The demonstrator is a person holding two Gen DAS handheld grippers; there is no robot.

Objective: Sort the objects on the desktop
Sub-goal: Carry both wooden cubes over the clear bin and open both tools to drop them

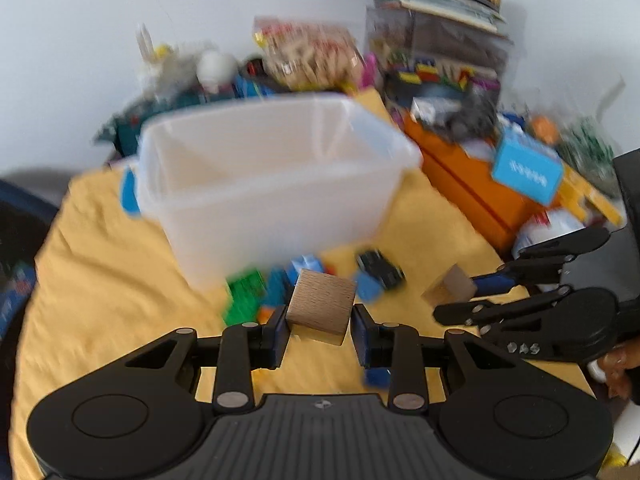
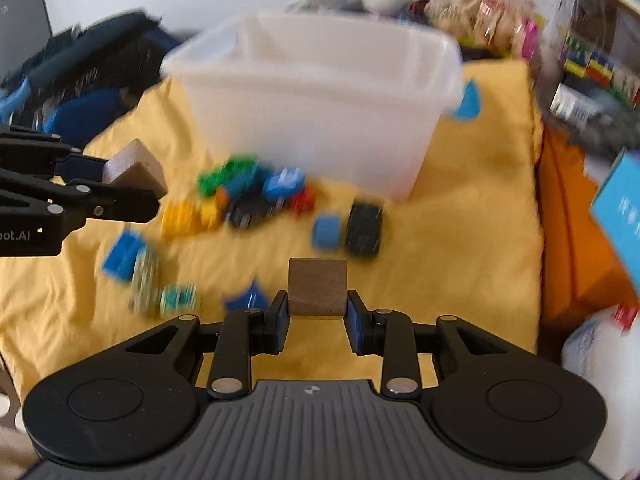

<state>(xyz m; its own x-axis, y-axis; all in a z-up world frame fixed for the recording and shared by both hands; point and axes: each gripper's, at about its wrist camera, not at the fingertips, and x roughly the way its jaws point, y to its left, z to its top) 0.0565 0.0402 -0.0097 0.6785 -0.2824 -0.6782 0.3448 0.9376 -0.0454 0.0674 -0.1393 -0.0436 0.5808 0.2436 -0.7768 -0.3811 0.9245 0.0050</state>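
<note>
Left wrist view: the left gripper (image 1: 320, 330) is clenched on a pale wooden cube (image 1: 322, 306), tilted, one pad against each side, lifted clear of the yellow cloth (image 1: 104, 280). Beyond it stands a translucent plastic bin (image 1: 272, 184), open-topped, on the same cloth. Between bin and cube lies a blurred cluster of toy bricks (image 1: 256, 292), green, blue and orange, with a small black toy car (image 1: 380, 268) to the right of them. At far right the right gripper (image 1: 460, 292) enters sideways, grasping a darker wooden cube (image 1: 450, 288). An orange box (image 1: 472, 188) and a blue carton (image 1: 526, 170) sit among clutter at right.

Right wrist view: the right gripper (image 2: 318, 320) grips the darker wooden cube (image 2: 318, 286) squarely between its blue pads, above the cloth (image 2: 460, 220). The bin (image 2: 320, 96) stands far centre. Near its base the bricks (image 2: 248, 188) are scattered; the black car (image 2: 363, 224) lies beside a blue brick (image 2: 327, 230). The left gripper (image 2: 138, 184) comes in from the left with the pale cube (image 2: 136, 168) in its grip. Motion blur softens most of the detail in both views.
</note>
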